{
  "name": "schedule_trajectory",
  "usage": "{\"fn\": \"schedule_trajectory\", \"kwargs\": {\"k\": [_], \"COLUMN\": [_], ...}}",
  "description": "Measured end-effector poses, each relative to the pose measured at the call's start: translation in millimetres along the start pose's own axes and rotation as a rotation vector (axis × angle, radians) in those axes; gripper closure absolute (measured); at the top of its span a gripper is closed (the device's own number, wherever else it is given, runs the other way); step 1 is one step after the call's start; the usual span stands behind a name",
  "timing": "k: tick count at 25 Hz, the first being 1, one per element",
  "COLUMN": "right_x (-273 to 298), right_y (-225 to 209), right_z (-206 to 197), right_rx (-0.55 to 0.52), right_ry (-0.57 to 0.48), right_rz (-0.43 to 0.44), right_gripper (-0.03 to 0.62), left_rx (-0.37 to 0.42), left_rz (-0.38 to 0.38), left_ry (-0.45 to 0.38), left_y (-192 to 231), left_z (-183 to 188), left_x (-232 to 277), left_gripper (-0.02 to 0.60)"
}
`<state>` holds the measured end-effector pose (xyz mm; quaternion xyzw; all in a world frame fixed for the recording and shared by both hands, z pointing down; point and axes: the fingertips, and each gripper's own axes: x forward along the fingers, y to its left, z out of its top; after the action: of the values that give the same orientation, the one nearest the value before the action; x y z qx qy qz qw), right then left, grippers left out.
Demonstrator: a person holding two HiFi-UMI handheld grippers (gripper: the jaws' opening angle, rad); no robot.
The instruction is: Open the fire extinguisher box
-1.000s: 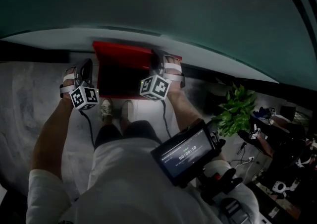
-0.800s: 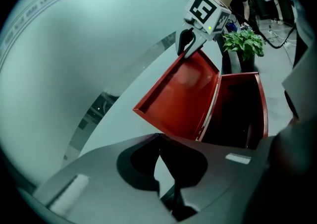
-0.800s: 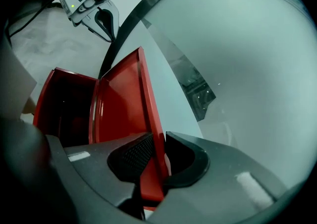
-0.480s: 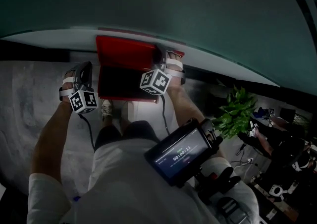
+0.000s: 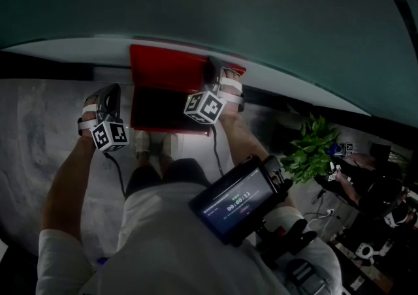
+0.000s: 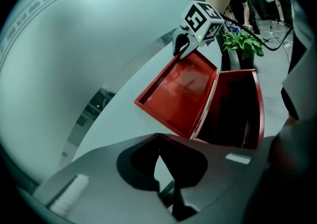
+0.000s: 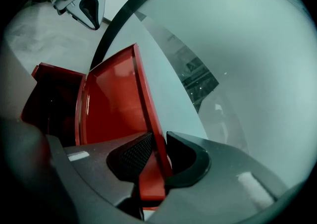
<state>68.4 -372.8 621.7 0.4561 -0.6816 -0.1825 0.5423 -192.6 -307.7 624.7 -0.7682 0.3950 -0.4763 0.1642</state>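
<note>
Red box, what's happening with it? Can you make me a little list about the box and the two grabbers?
Box: red fire extinguisher box, at the foot of a pale wall
Door: door swung wide open, back toward the wall
Inside: too dark to tell what is in it
Right side: right gripper has its fingers either side of the door's edge; they have just been opening
Left side: left gripper, fingers shut, holds nothing, off to the box's side
Nearby: green plant
</note>
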Motion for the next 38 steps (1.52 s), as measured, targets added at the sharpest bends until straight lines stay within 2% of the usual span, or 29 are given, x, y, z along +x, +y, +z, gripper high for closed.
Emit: {"fn": "schedule_trajectory", "kwargs": {"k": [13, 20, 22, 25, 28, 33, 35, 38], "right_x": [-11, -32, -43, -59, -78, -108, -124, -151], "right_y": [-5, -17, -23, -30, -33, -41, -43, -40], "right_z": [9, 14, 16, 16, 17, 16, 18, 23], "right_rx": [0.076, 0.143, 0.158, 0.19, 0.254, 0.444, 0.531, 0.626], "right_ry": [-0.012, -0.046, -0.063, -0.088, -0.101, -0.133, -0.162, -0.21], "right_rz": [-0.033, -0.063, -0.079, -0.093, -0.089, -0.058, -0.037, -0.004], "right_gripper": [0.496, 0.546, 0.577, 0.58, 0.58, 0.581, 0.581, 0.581], "left_rx": [0.0, -0.016, -0.037, -0.08, -0.173, -0.344, -0.386, -0.41], "left_rz": [0.0, 0.031, 0.052, 0.092, 0.133, 0.18, 0.191, 0.199], "left_ry": [-0.008, -0.034, -0.048, -0.075, -0.099, -0.12, -0.131, -0.151], "left_y": [2, 9, 13, 18, 26, 38, 37, 31], "left_z": [-5, 9, 16, 26, 35, 44, 47, 48], "left_x": [-7, -19, -26, -40, -59, -87, -100, -121], "left_gripper": [0.578, 0.578, 0.578, 0.578, 0.578, 0.578, 0.578, 0.578]}}
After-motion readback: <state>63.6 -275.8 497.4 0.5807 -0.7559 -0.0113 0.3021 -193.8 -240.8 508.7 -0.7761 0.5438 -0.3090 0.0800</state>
